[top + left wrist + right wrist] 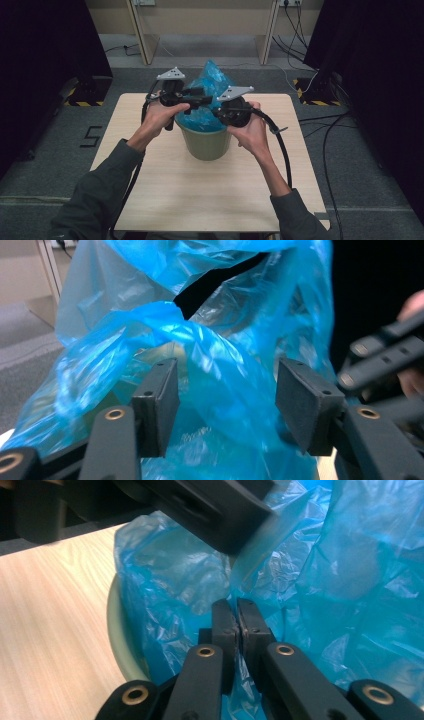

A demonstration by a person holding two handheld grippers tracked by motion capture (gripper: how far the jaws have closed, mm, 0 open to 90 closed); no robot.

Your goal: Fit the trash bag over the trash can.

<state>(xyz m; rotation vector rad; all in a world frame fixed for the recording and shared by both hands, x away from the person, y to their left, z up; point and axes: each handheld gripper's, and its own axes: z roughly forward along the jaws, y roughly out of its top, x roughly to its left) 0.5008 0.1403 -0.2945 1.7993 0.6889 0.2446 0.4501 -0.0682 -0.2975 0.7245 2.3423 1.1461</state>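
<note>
Two claws work the blue bag (210,85) in the bucket (206,142): right claw (237,622) pinching thin plastic that could tear, left claw (225,400) open.

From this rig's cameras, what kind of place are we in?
Probably a lab recording bay, not a home: black curtains flank a lone wooden table, cables trail on grey carpet, and hazard-striped bases sit nearby.

Left gripper (227,405) jaws spread wide, crinkled blue plastic bag (200,340) bunched between them, dark gap up top, other gripper (385,360) at right edge
</note>
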